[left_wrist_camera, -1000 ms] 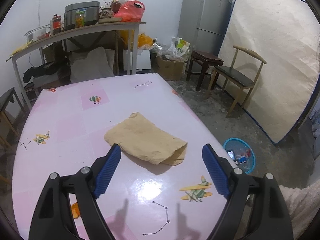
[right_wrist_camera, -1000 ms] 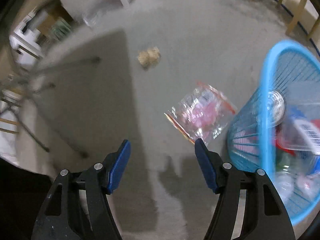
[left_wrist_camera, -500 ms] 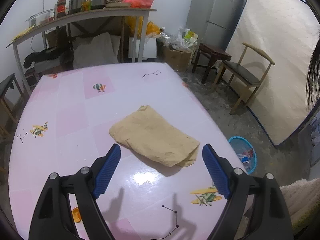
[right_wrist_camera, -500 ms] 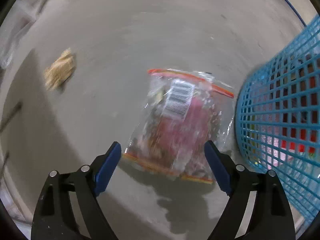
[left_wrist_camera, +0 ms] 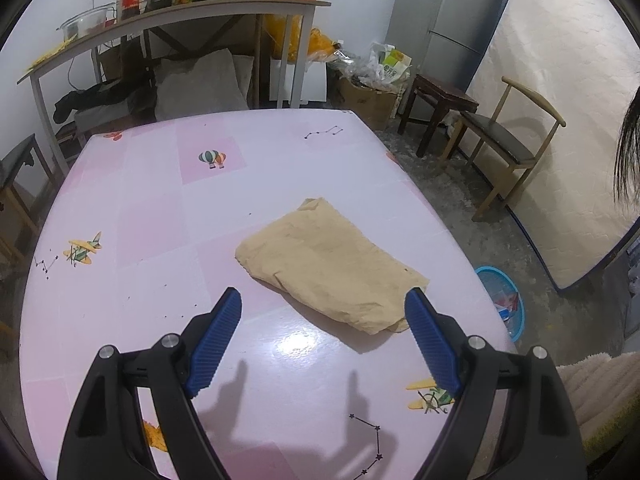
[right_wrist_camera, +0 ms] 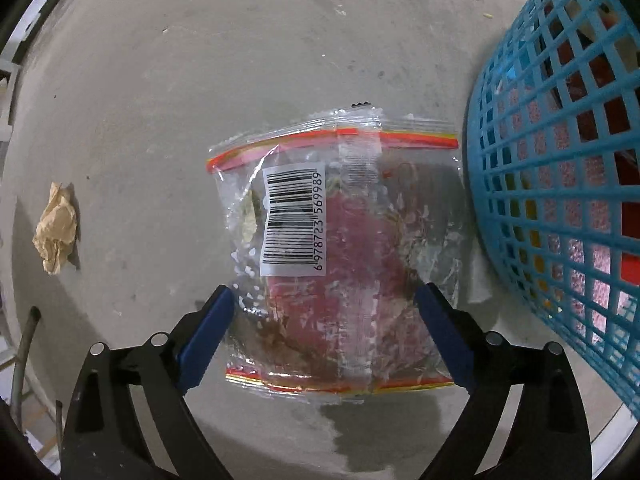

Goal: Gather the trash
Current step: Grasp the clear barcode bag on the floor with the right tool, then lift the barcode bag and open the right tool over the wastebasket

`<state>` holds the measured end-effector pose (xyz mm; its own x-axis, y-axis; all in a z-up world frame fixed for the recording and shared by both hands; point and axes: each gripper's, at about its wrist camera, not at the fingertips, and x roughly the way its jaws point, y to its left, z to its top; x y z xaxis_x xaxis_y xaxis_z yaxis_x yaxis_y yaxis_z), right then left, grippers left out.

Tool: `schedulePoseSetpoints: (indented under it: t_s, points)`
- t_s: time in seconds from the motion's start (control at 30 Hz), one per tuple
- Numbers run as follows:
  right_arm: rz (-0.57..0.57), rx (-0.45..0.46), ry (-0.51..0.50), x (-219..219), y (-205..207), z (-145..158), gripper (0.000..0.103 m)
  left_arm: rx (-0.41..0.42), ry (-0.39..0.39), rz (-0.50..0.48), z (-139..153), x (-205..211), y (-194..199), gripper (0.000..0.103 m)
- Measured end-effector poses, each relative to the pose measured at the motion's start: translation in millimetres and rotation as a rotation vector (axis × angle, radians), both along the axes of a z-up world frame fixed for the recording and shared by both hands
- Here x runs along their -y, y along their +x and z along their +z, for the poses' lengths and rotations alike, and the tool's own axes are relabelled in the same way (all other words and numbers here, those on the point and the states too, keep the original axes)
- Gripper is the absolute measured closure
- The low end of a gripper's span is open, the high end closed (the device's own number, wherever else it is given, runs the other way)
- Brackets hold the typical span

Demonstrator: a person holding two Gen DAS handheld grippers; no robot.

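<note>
Your right gripper (right_wrist_camera: 324, 312) stood wide, straddling a clear plastic snack bag (right_wrist_camera: 340, 256) with red print and a white barcode label, flat on the concrete floor at frame centre, just beside the blue mesh basket (right_wrist_camera: 560, 184). Your left gripper (left_wrist_camera: 322, 312) gaped wide, holding nothing, over the pink table (left_wrist_camera: 140, 220).

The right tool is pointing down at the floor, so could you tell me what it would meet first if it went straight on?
Most likely the clear plastic bag lying flat on the concrete floor; the open right tool already straddles it, though the remaining gap is unclear.
</note>
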<state>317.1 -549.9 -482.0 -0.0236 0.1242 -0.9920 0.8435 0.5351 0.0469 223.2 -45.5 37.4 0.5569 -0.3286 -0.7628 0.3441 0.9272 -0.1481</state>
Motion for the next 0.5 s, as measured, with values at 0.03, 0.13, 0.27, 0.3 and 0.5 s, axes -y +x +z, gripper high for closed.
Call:
schedulePoseSetpoints:
  t_s: [0.03,0.13,0.27,0.3,0.5]
  points:
    - [0.001,0.004,0.001,-4,-6,5,0.020,-0.001,-0.001,0.002,0,-1,0,0.022]
    - [0.013,0.025,0.004,-6,-11,12,0.035,-0.005,-0.013,0.005,-2,-3,0,0.022]
    - [0.011,0.044,0.016,-17,-28,16,0.057,-0.006,-0.028,0.011,-3,-8,1,0.022]
    - [0.004,0.062,0.032,-17,-29,17,0.066,-0.006,-0.031,0.012,-4,-10,1,0.022]
    - [0.062,0.071,-0.015,-19,-35,45,0.098,0.007,-0.047,0.015,0,-16,-2,0.022]
